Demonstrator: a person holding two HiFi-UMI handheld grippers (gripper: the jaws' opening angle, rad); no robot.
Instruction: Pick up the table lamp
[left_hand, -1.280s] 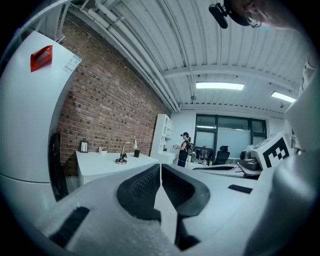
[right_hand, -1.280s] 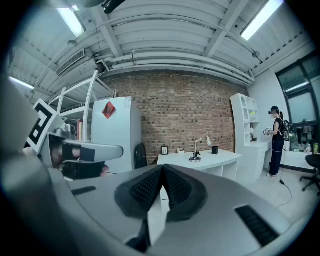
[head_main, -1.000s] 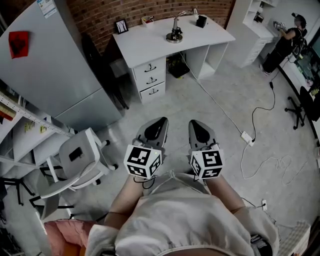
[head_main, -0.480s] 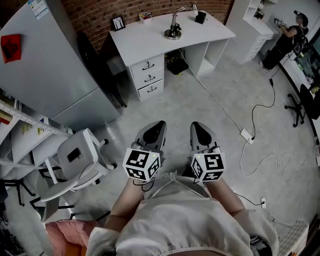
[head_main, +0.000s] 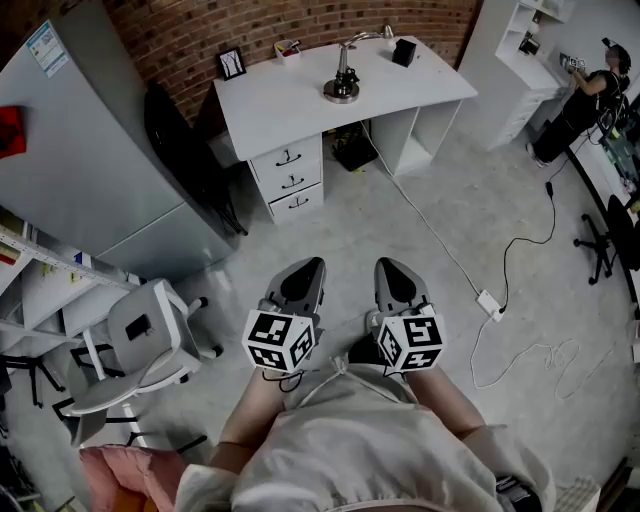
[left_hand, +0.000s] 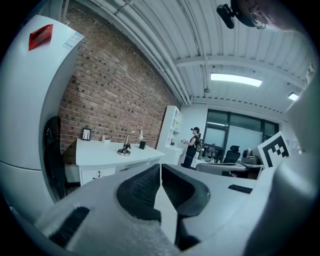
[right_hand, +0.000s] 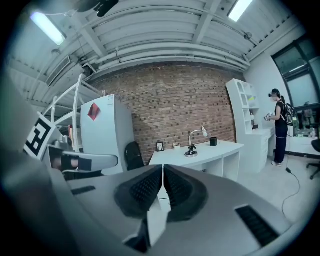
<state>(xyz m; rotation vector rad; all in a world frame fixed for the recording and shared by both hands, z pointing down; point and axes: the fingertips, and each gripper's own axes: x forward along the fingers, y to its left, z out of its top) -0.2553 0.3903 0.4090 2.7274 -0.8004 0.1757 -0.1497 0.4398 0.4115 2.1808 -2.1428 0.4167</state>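
1. Head view: the left gripper (head_main: 308, 264) and right gripper (head_main: 388, 264) ride side by side in front of the person's chest, both pointing at the white desk (head_main: 290, 100) by the brick wall. The lamp (head_main: 343, 78) stands upright near the middle of the desk's back half, untouched. Over the last second the white chair (head_main: 140, 335) and the power strip (head_main: 488, 300) on the floor have slid down the picture, and the drawers sit a little nearer the gripper tips. I take that as the person walking toward the desk. A wide stretch of bare floor still lies between.

2. Left gripper view: the two dark ribbed pads are pressed together with nothing between them (left_hand: 160, 169). Past them the lamp (left_hand: 125, 148) shows small on the desk (left_hand: 95, 154), off to the left of the jaw line and well apart. A person (left_hand: 192, 146) stands at the far shelves, away from the desk.

3. Right gripper view: this pair is closed and empty too (right_hand: 163, 171). The lamp (right_hand: 192, 145) sits on the desk (right_hand: 215, 149), slightly right of the jaw line, its thin neck bending over to a small head.

4. My reading – the task is only at the approach. Both grippers would need to open before either could take the lamp's neck or base, and the cable trailing across the floor looks like something to step around.
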